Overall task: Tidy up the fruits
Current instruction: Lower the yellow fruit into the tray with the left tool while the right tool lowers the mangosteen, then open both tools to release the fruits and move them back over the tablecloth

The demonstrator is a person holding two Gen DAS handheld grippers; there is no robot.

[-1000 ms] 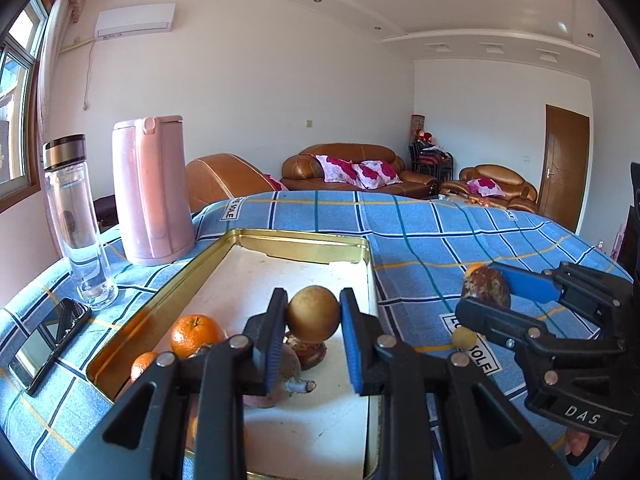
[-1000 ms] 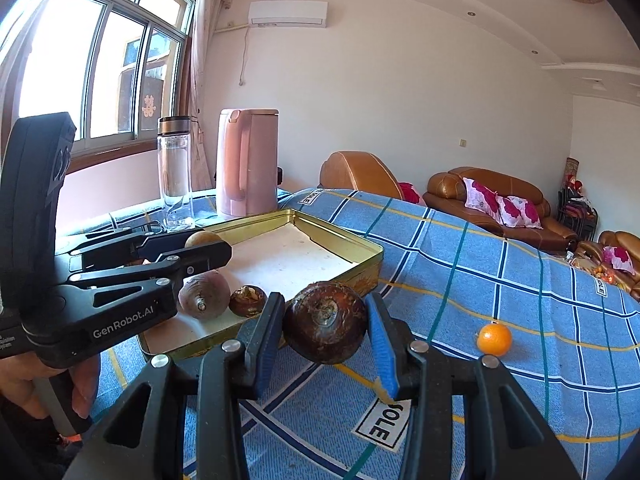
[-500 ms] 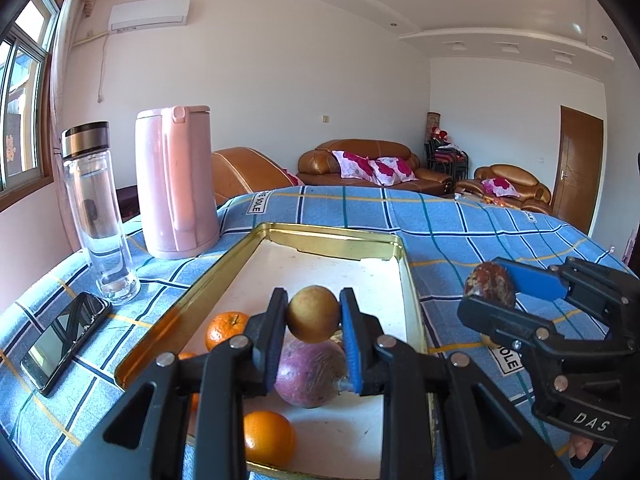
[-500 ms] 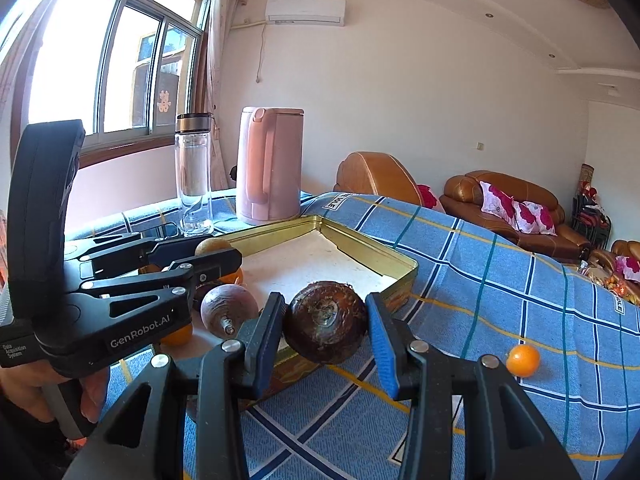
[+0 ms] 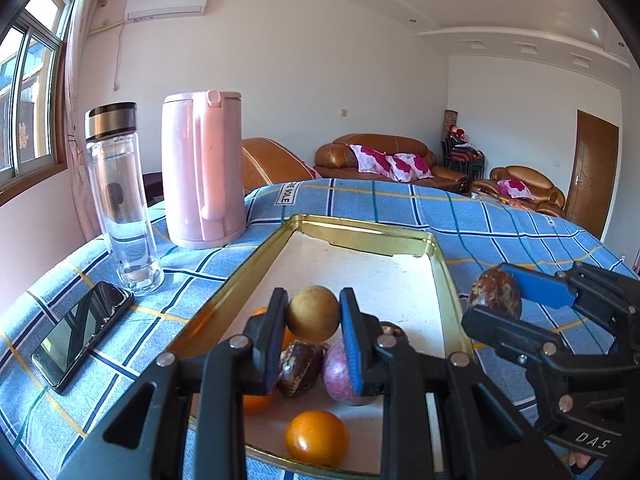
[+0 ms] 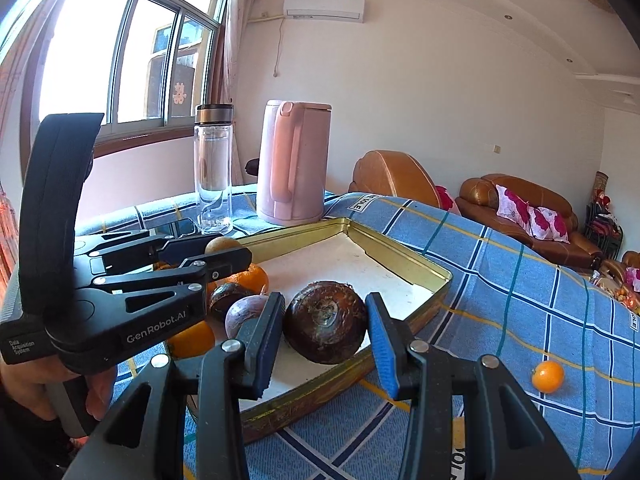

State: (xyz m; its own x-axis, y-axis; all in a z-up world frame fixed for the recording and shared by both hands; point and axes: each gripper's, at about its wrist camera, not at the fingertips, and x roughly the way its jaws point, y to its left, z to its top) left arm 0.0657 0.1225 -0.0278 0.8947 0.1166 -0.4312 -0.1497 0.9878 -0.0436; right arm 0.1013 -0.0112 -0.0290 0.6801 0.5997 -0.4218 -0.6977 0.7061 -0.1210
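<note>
My left gripper (image 5: 313, 322) is shut on a small tan round fruit (image 5: 313, 314), held above the near end of the gold tray (image 5: 442, 264). Below it in the tray lie a purple fruit (image 5: 338, 376), a dark brown fruit (image 5: 298, 368) and oranges (image 5: 316, 438). My right gripper (image 6: 326, 326) is shut on a dark brown wrinkled fruit (image 6: 325, 322), over the tray's right rim (image 6: 400, 268). That gripper and its fruit (image 5: 496, 292) show at the right of the left wrist view. One orange (image 6: 548, 376) lies loose on the blue checked cloth.
A pink kettle (image 5: 202, 176) and a clear bottle (image 5: 120, 200) stand left of the tray, with a phone (image 5: 82, 332) lying nearer. The left gripper's body and a hand (image 6: 60, 392) fill the left of the right wrist view. Sofas stand beyond the table.
Both grippers have drawn back toward the tray's near end with their fruits still held. More of the fruit lying in the tray has come into view under the left gripper.
</note>
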